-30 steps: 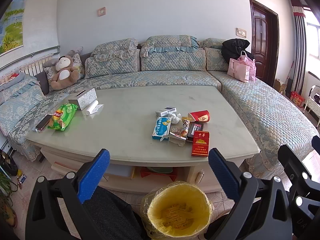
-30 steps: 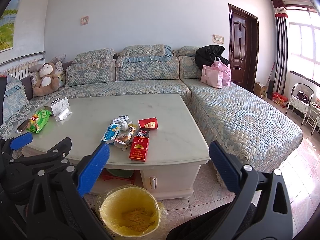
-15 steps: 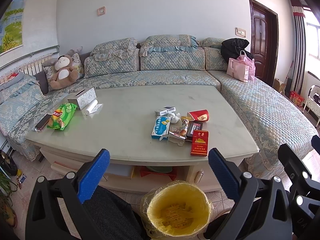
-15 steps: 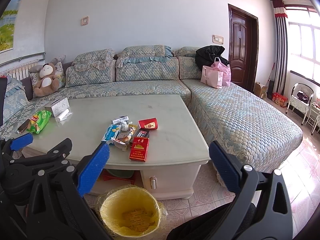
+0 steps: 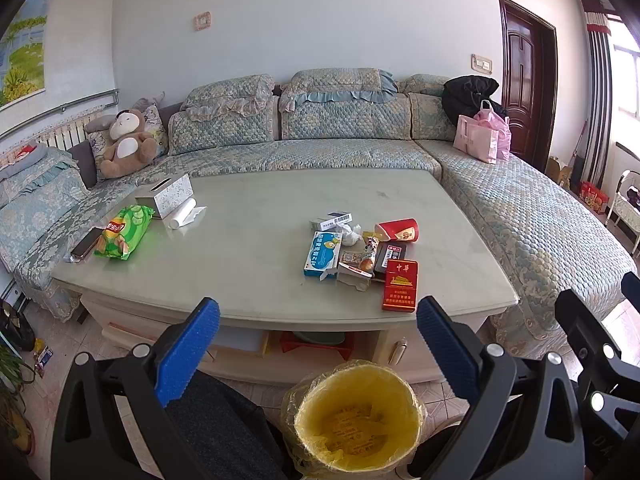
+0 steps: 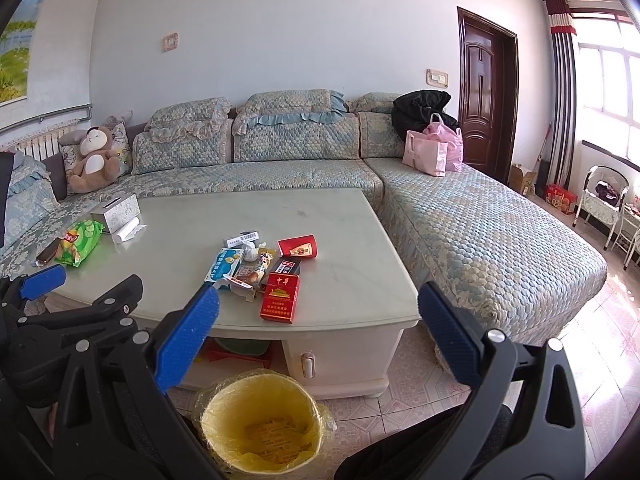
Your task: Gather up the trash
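- Right now I'm at the start: nothing is collected, and my left gripper (image 5: 318, 346) and right gripper (image 6: 318, 340) both gape wide and empty, short of the table (image 5: 248, 240).
- Below them, the yellow-lined bin (image 5: 356, 420) waits on the floor.
- Trash pile (image 5: 360, 252) sits near the table's front edge; next I'd reach for the red carton (image 5: 400, 286), nearest me.

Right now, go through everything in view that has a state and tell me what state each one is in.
Left hand-held gripper: open, holding nothing.
Right hand-held gripper: open, holding nothing.
Trash bin: on the floor, yellow liner in, open top.
Red cigarette carton: lying flat near the table's front edge.
Red paper cup: tipped on its side.
Blue medicine box: lying flat, end flap open.
Green chip bag: lying flat.
Brown door: shut.
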